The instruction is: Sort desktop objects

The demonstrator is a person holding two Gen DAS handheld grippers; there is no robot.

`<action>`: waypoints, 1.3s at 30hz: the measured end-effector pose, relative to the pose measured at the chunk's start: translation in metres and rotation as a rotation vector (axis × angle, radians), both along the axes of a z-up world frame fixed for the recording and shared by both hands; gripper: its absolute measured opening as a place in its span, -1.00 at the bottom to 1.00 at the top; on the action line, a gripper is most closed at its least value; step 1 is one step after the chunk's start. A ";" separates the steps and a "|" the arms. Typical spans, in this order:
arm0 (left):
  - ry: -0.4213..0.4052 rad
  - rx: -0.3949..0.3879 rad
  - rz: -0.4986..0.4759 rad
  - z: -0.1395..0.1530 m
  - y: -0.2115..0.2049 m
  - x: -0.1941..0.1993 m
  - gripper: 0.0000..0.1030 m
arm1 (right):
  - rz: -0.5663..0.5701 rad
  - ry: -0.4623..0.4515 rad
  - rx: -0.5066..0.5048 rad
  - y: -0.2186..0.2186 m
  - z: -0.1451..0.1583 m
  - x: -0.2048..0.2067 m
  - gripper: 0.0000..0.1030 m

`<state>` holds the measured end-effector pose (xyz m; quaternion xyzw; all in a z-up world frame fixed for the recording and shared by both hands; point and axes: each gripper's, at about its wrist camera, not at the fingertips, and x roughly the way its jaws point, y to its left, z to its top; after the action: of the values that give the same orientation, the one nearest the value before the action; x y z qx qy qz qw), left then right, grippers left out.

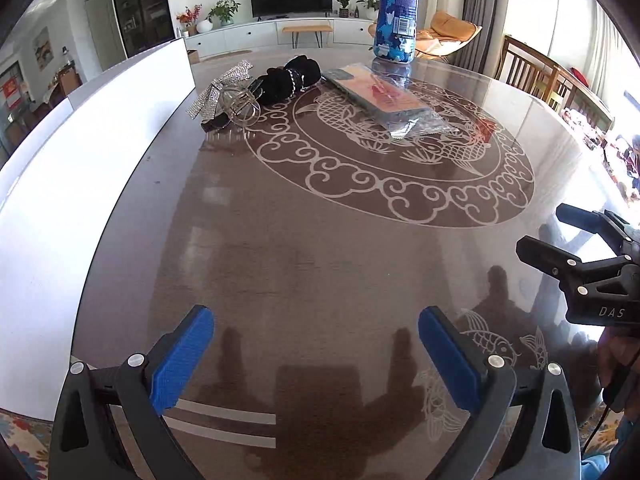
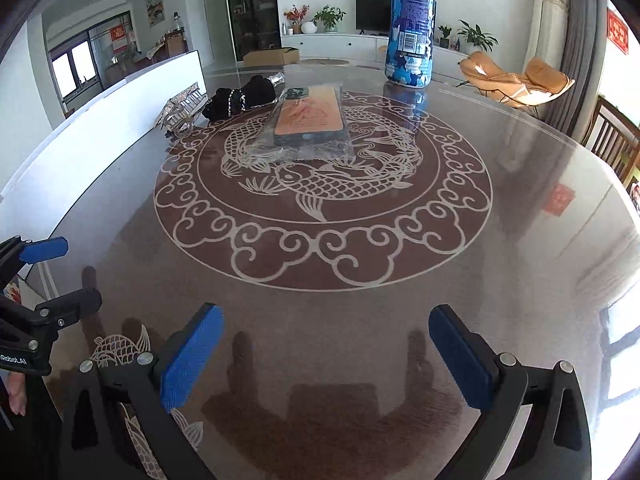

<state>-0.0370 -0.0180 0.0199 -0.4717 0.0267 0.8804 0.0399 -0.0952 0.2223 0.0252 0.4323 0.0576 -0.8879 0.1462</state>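
Note:
On the glass round table [image 1: 320, 264] lie a sparkly silver bow [image 1: 222, 88], a clear ring-shaped clip [image 1: 242, 106], a black scrunchie bundle [image 1: 288, 80] and a flat orange packet in clear plastic [image 1: 380, 98]. A tall blue camouflage-print bottle [image 1: 396, 8] stands at the far side. My left gripper [image 1: 316, 356] is open and empty near the front edge. My right gripper [image 2: 326, 354] is open and empty too. The same bow [image 2: 182, 108], scrunchie [image 2: 244, 98], packet [image 2: 308, 120] and bottle [image 2: 412, 24] show far ahead in the right wrist view.
A white board [image 1: 100, 128] borders the table on the left. The right gripper [image 1: 572, 240] shows at the right edge of the left wrist view; the left gripper [image 2: 60, 276] shows at the left of the right wrist view. Wooden chairs [image 1: 536, 68] stand beyond the table.

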 end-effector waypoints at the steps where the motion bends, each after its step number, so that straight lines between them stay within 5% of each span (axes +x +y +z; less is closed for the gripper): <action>1: -0.002 0.006 0.002 -0.002 -0.002 0.001 1.00 | 0.002 0.000 0.011 -0.002 -0.001 0.000 0.99; 39: 0.076 0.016 -0.053 -0.013 -0.007 0.017 1.00 | 0.019 -0.035 0.051 -0.013 -0.007 -0.005 1.00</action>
<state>-0.0195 -0.0253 0.0066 -0.4368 0.0337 0.8965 0.0656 -0.1006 0.2090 0.0186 0.4508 0.0818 -0.8771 0.1442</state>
